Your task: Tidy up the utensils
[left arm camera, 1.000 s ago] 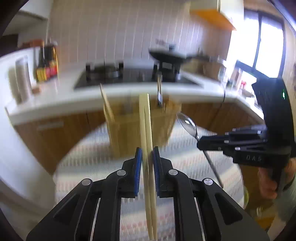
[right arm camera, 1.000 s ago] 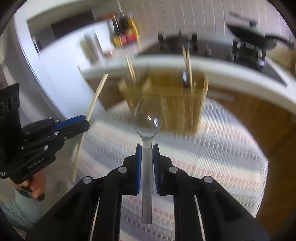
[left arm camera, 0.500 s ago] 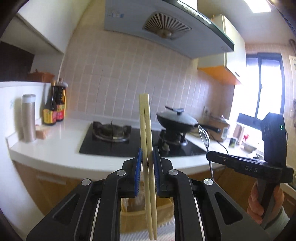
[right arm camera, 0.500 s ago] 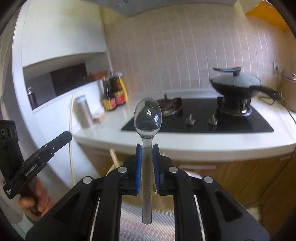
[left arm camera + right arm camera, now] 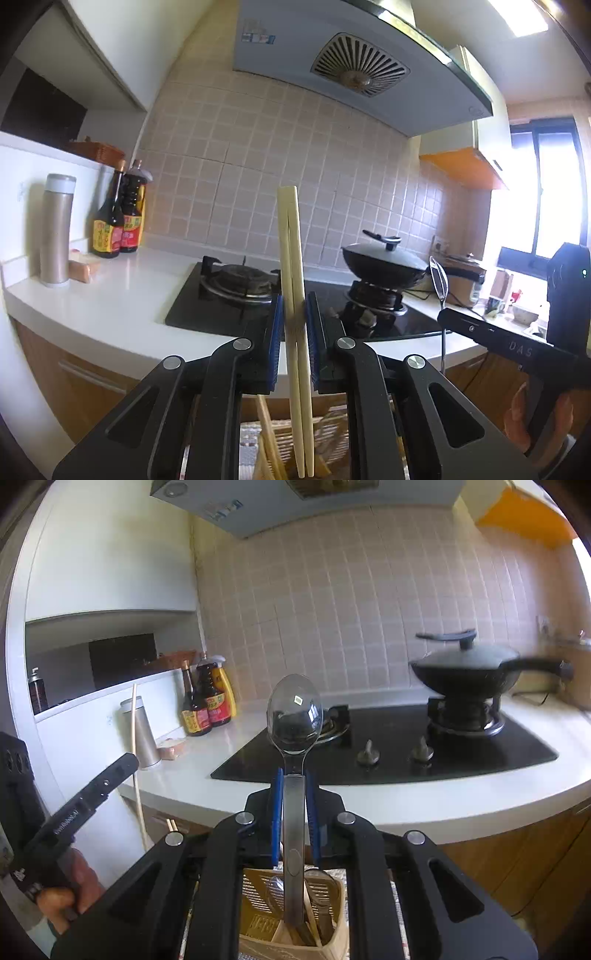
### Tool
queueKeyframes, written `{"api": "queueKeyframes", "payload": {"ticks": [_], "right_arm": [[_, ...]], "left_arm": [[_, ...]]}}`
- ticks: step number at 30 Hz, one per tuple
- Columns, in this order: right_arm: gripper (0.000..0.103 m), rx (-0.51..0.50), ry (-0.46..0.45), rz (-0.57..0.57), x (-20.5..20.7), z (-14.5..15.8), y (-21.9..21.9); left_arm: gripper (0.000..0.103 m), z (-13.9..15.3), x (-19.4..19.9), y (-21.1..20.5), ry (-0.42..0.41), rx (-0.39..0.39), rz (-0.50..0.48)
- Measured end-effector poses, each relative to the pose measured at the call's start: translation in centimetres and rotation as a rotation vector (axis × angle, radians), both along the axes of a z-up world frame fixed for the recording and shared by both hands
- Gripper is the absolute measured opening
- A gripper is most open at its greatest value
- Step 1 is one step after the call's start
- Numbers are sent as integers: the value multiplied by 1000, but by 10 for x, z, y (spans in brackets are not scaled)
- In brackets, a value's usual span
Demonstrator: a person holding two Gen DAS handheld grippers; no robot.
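1. The left gripper point(image 5: 294, 332) is clamped on a pair of chopsticks point(image 5: 291, 266); its blue fingers point(image 5: 275, 332) press them from both sides. The chopsticks stand upright, tips above the fingers, lower ends hanging below.
2. The right gripper point(image 5: 294, 812) is clamped on a metal spoon point(image 5: 294, 716) by its handle. The bowl of the spoon stands up above the fingers point(image 5: 277, 812) and the handle end reaches down past them.
3. Below both grippers, at the near edge of the views, sits a slatted holder point(image 5: 258, 897) with compartments. It has other utensils standing in it: some chopsticks on its left side, metal pieces in the middle. The spoon's handle end hangs just over the holder; whether it touches anything inside I cannot tell.
4. Far off is the white bench point(image 5: 122, 306) with a black hob point(image 5: 406, 753). A lidded wok point(image 5: 465, 668) sits on the right burner.
5. On the far left of the bench stand a steel flask point(image 5: 55, 229) and two sauce bottles point(image 5: 118, 218).
6. Each gripper shows at the side of the other's view, held by a hand point(image 5: 70, 890).
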State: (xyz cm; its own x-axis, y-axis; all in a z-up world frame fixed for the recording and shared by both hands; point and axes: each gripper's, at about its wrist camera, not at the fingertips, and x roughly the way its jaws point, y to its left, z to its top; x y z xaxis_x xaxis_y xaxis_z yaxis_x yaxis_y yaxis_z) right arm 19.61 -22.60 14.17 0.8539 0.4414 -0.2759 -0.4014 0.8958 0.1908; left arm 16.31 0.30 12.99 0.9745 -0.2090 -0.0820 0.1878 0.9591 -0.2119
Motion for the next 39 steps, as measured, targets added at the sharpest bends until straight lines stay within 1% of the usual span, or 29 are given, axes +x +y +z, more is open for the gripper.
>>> {"api": "queueKeyframes", "payload": {"ticks": [6, 10, 12, 17, 19, 20, 21, 22, 23, 24, 25, 26, 27, 29, 31, 36, 38, 39], "right_arm": [[10, 11, 19, -7, 12, -24, -2], [10, 7, 5, -12, 9, -35, 2], [10, 8, -16, -17, 5, -41, 3], [11, -11, -49, -15, -5, -51, 3], [11, -24, -36, -1, -10, -54, 2], [15, -28, -32, 2, -15, -55, 1], [18, -30, -30, 2, -19, -55, -1], [25, -33, -27, 3, -23, -55, -3], [29, -34, -24, 4, -28, -55, -5], [30, -30, -16, 11, -35, -56, -7], [31, -25, -9, 16, -39, -56, -10], [31, -22, -1, 21, -45, -56, -12], [31, -20, 6, 24, -52, -56, -14], [31, -11, 14, 20, -66, -56, -18], [31, -2, 34, 22, -81, -58, -21], [31, 16, 85, 29, -116, -71, -24], [31, 12, 97, 17, -128, -77, -25], [34, 12, 102, 12, -131, -78, -25]], "left_arm": [[11, -20, 11, -2, 5, 16, 15], [11, -29, 12, -2, 4, 16, 24], [11, -32, 11, -1, -2, 9, 23], [11, -39, 7, 1, -1, 5, 2], [17, -41, 2, 3, 1, 2, 0], [26, -41, 0, 4, 5, 0, 0], [31, -42, -2, 4, 8, -1, 1], [31, -42, -6, 5, 12, -2, 1], [31, -42, -9, 7, 21, -2, -8], [32, -43, -12, 8, 30, -6, -18], [32, -43, -17, 10, 35, -15, -24], [38, -43, -22, 12, 37, -21, -26], [48, -42, -27, 13, 38, -26, -25], [56, -41, -43, 17, 37, -41, -27], [58, -40, -57, 17, 43, -45, -27], [71, -42, -94, 10, 51, -47, -31], [74, -45, -109, 5, 55, -37, -36], [77, -47, -117, 0, 58, -25, -35]]}}
